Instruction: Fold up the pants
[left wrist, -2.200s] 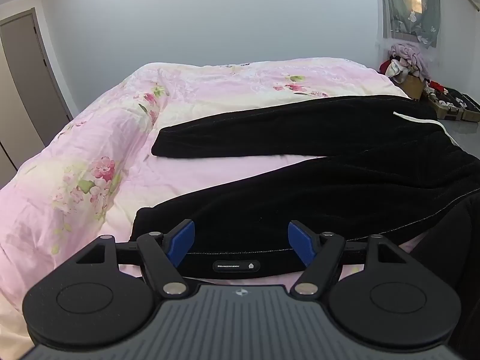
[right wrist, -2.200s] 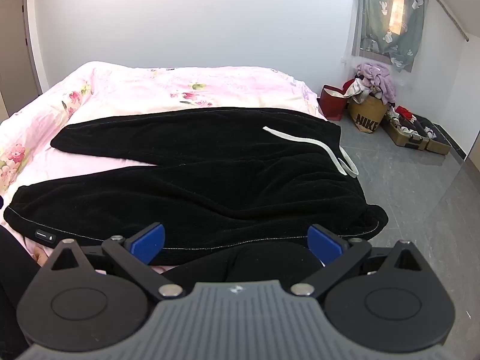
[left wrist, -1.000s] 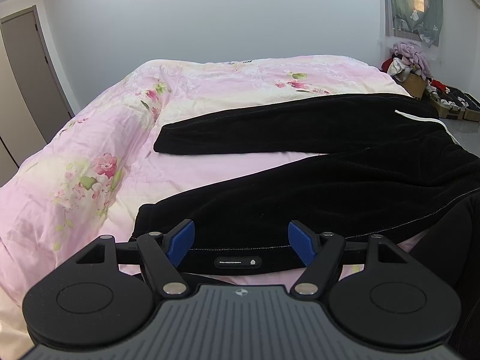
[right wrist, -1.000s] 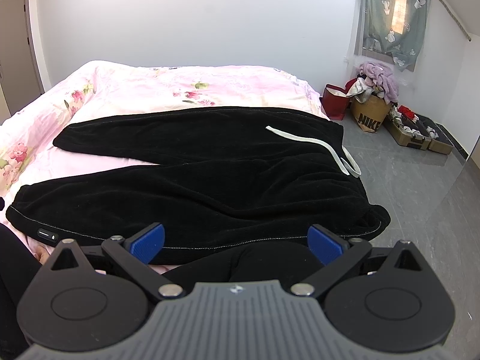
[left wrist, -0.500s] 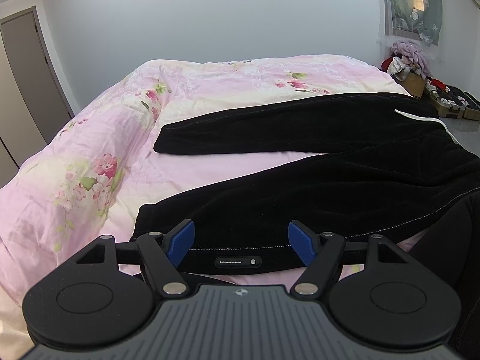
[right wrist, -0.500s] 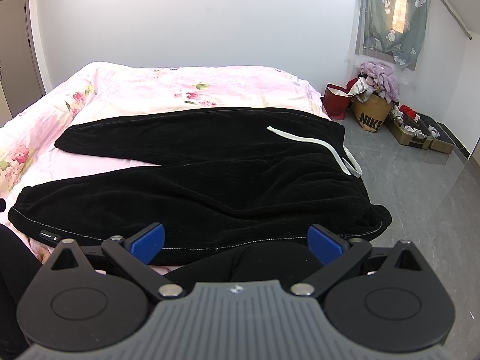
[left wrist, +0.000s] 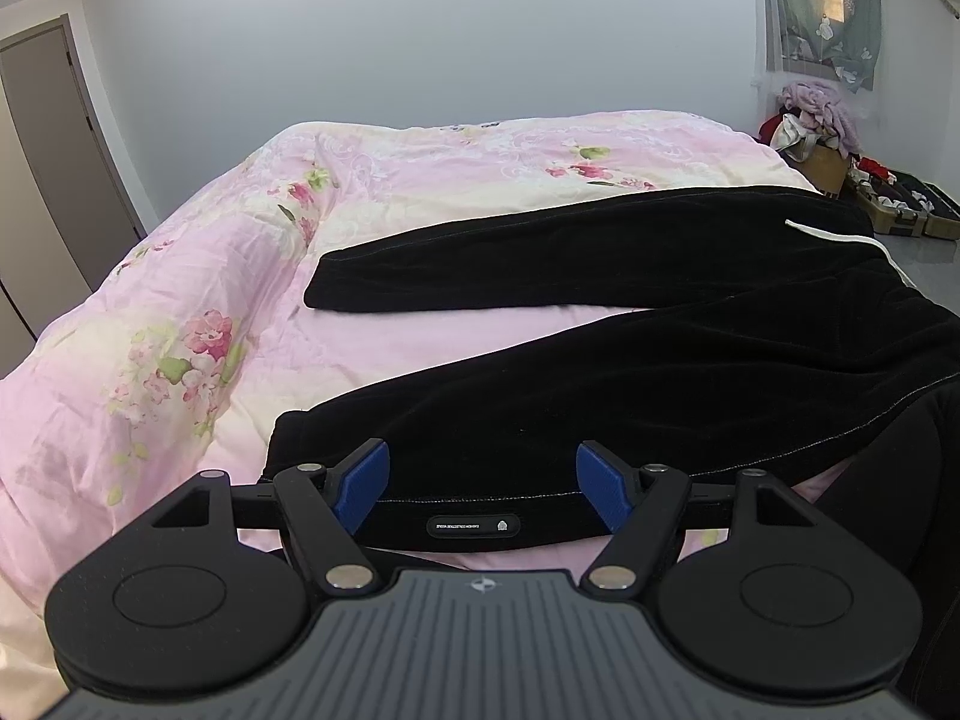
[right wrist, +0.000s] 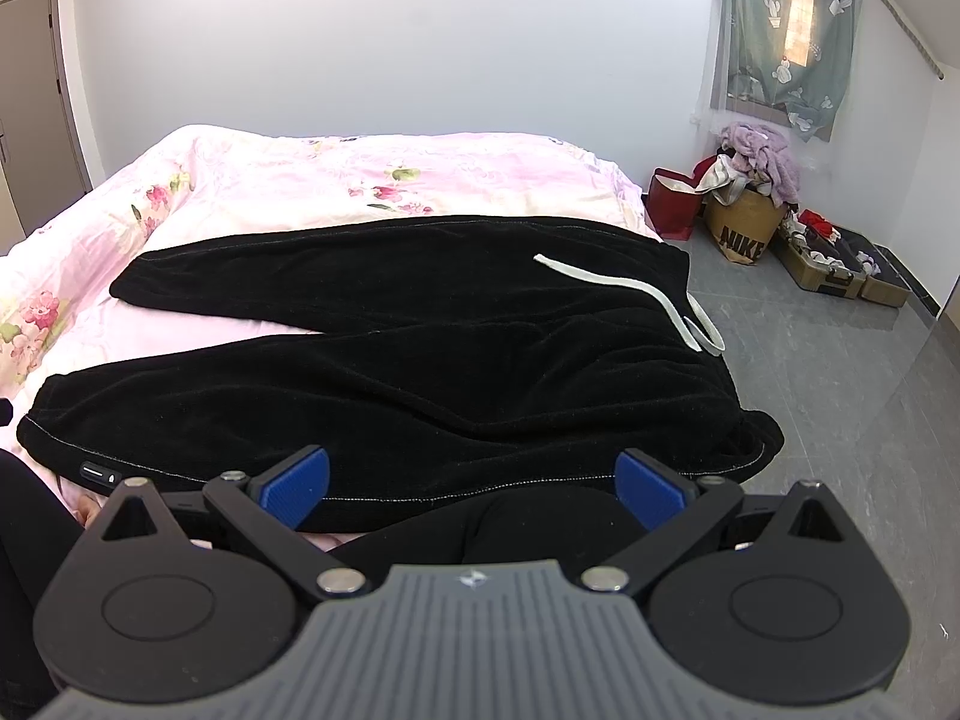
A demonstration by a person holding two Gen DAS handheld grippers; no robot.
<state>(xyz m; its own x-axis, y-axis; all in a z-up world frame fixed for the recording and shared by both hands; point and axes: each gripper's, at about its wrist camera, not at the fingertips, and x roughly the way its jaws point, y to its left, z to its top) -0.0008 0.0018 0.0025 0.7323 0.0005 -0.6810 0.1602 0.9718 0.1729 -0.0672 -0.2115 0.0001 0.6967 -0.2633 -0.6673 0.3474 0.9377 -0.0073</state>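
Note:
Black pants (right wrist: 420,348) lie spread flat on the pink floral bed (right wrist: 360,174), legs apart and pointing left, waist at the right bed edge with a white drawstring (right wrist: 636,288). In the left wrist view the pants (left wrist: 600,396) show the near leg's cuff with a small label (left wrist: 472,525). My left gripper (left wrist: 482,483) is open and empty, hovering just before that cuff. My right gripper (right wrist: 471,486) is open and empty, near the lower edge of the near leg by the waist.
Grey tiled floor (right wrist: 840,372) lies right of the bed. A red bag (right wrist: 675,210), a Nike bag with clothes (right wrist: 744,228) and open cases (right wrist: 840,264) stand by the far wall. A door (left wrist: 54,150) is at left. A dark-clothed knee (right wrist: 528,516) is below the right gripper.
Both views have shifted only slightly; the pants lie unchanged and both grippers stay open.

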